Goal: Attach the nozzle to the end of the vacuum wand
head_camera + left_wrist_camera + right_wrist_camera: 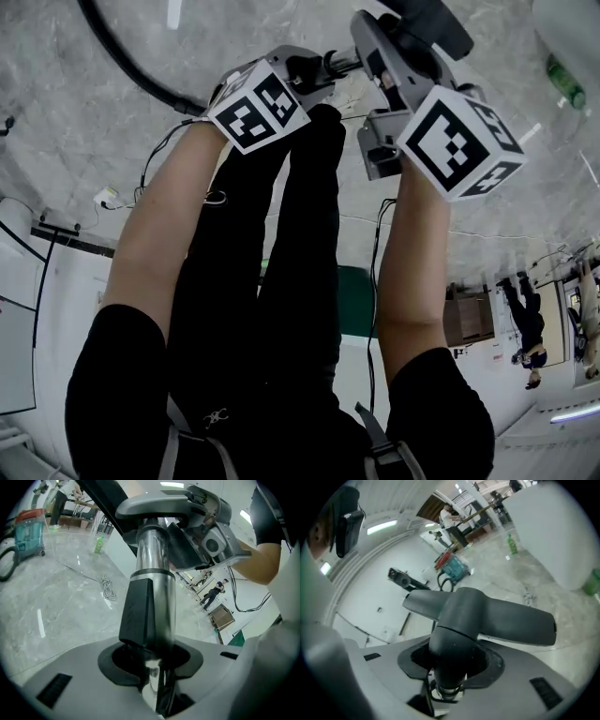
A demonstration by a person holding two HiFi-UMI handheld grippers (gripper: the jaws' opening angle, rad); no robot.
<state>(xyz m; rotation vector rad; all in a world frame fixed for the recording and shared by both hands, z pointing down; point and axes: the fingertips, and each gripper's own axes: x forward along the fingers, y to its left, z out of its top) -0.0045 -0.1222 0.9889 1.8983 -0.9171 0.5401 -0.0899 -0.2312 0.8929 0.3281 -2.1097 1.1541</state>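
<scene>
The chrome vacuum wand [152,578], with a black collar [140,616], rises from between the jaws of my left gripper [150,667], which is shut on it. Its top end meets the neck of the grey T-shaped nozzle [164,506]. My right gripper [449,670] is shut on the nozzle [487,616] at its dark neck, and a bit of chrome tube [444,688] shows under the neck. In the head view the left gripper [302,80] and the right gripper [386,94] are held out close together over the floor, with the nozzle [398,47] between and beyond them.
A black hose [131,66] curves over the marble floor at the upper left. On the floor are a green bottle [98,544], a coiled cable [108,590] and a teal machine [28,529]. A wooden crate [467,319] and people stand farther off.
</scene>
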